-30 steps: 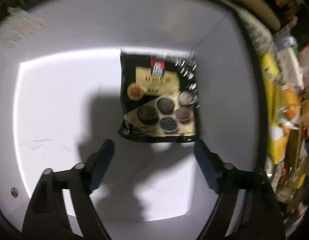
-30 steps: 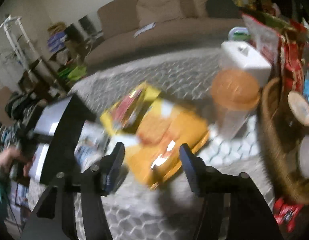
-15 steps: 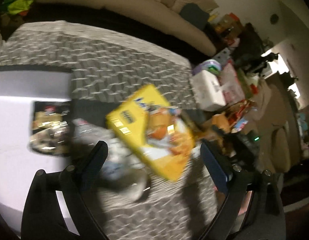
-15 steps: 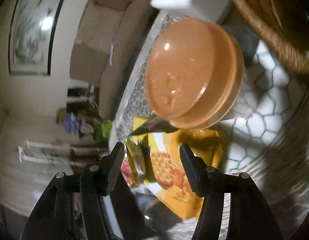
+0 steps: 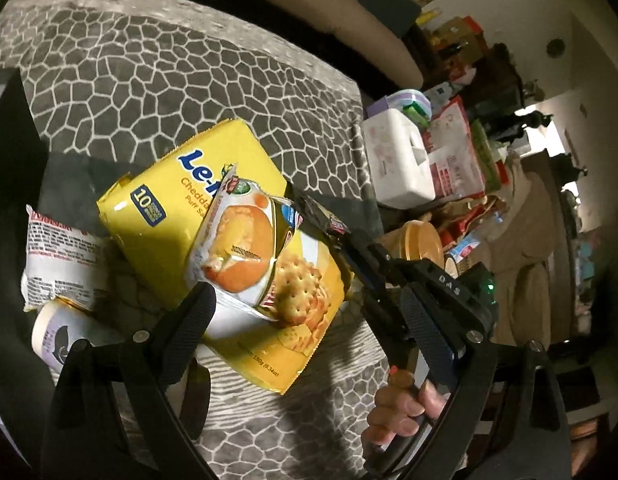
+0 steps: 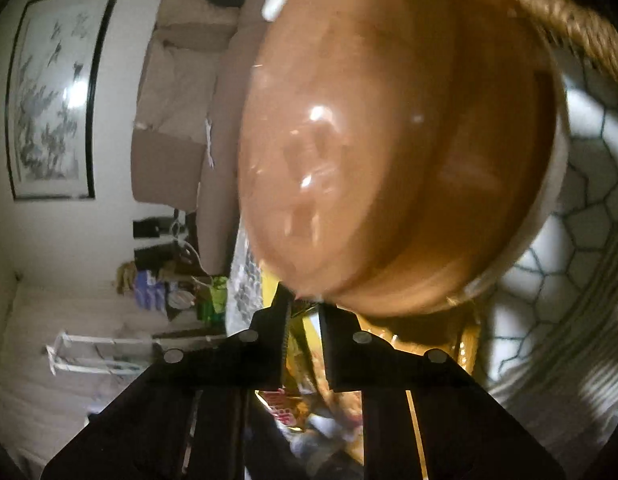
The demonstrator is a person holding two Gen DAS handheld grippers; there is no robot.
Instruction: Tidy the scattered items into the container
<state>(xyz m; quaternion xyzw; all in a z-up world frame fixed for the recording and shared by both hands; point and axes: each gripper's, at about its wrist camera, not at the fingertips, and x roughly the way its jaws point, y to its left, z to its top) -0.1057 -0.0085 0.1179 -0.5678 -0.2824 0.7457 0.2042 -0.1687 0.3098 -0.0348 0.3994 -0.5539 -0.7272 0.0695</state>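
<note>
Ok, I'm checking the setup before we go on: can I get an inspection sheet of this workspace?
Surface: grey pebble-pattern cloth.
Job's things: yellow cracker bag, cake packet on it, dark packet, white packet, white tub.
Clutter: orange-lidded jar, white box, basket.
Grippers: left hand-held gripper open, empty; right hand-held gripper shut on the dark packet.
Cables: nothing seen.
Surroundings: sofa, framed picture.
</note>
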